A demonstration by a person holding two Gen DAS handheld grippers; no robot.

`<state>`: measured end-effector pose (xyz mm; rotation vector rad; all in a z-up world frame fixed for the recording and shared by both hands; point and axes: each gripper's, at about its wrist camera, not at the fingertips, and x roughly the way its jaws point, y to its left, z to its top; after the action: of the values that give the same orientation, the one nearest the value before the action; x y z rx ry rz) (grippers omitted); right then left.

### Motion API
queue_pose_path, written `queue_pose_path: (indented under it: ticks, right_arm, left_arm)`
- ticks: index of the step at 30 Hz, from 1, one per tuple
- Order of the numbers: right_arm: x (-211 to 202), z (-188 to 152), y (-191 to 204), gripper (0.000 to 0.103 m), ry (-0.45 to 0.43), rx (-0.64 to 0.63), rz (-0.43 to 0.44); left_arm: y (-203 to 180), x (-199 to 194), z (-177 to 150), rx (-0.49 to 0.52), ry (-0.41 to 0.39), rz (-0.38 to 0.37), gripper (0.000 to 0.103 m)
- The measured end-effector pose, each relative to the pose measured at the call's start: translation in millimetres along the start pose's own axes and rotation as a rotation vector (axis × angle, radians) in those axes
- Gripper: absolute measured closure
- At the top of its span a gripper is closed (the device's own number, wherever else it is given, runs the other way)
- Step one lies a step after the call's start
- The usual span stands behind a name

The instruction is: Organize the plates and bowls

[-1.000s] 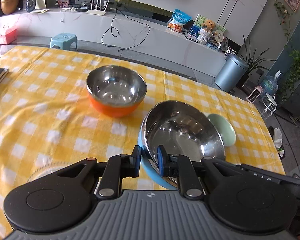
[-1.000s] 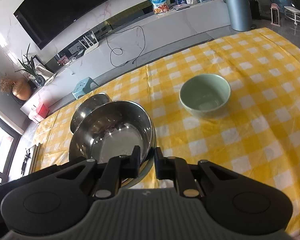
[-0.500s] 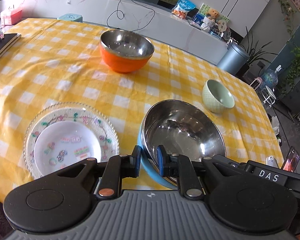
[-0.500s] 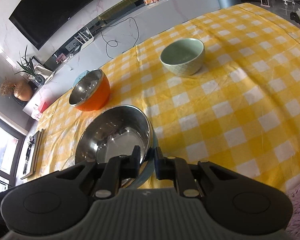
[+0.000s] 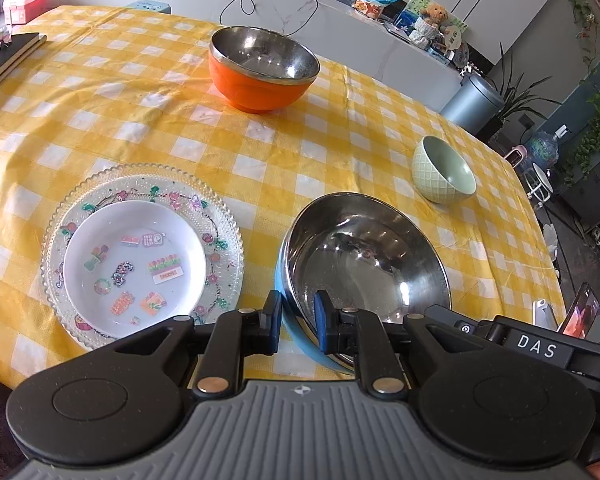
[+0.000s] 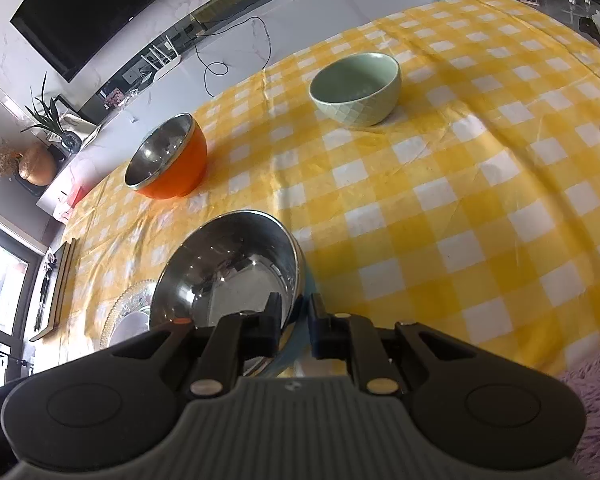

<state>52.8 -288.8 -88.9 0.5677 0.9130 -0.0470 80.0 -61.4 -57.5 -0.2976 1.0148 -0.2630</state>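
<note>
A blue bowl with a steel inside (image 5: 364, 256) is held above the near table edge; it also shows in the right wrist view (image 6: 228, 272). My left gripper (image 5: 296, 322) is shut on its left rim and my right gripper (image 6: 294, 326) is shut on its right rim. An orange steel-lined bowl (image 5: 262, 68) (image 6: 166, 158) stands at the back. A small green bowl (image 5: 442, 170) (image 6: 356, 88) stands at the right. A clear patterned glass plate (image 5: 140, 252) with a white dish (image 5: 134, 268) on it lies at the near left, its edge showing in the right wrist view (image 6: 124, 316).
The table wears a yellow checked cloth (image 5: 140, 120). Dark books (image 5: 4, 56) lie at the far left edge. A phone (image 5: 580, 314) stands past the table's right edge. A grey bin (image 5: 474, 104) and a white counter (image 5: 260, 8) lie beyond.
Both grippers have pulled back toward the near table edge with the blue bowl. The glass plate has come into view and the orange and green bowls now look farther away.
</note>
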Motion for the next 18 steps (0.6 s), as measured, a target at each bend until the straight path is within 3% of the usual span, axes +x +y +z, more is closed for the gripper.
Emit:
queue_pose_path:
  ticks: [10, 16, 18]
  right_arm:
    - [2.4, -2.1, 1.0, 0.09, 0.016, -0.012, -0.015]
    - [-0.3, -2.4, 5.6, 0.084, -0.006, -0.046, -0.015]
    - [-3.0, -2.3, 7.2, 0.075, -0.023, -0.056, -0.01]
  left_arm:
    - [1.3, 0.4, 0.0, 0.016, 0.012, -0.008, 0.084]
    - [0.2, -1.9, -0.3, 0.029, 0.005, -0.006, 0.065]
    - [-0.2, -4.8, 1.1, 0.037, -0.011, 0.003, 0.059]
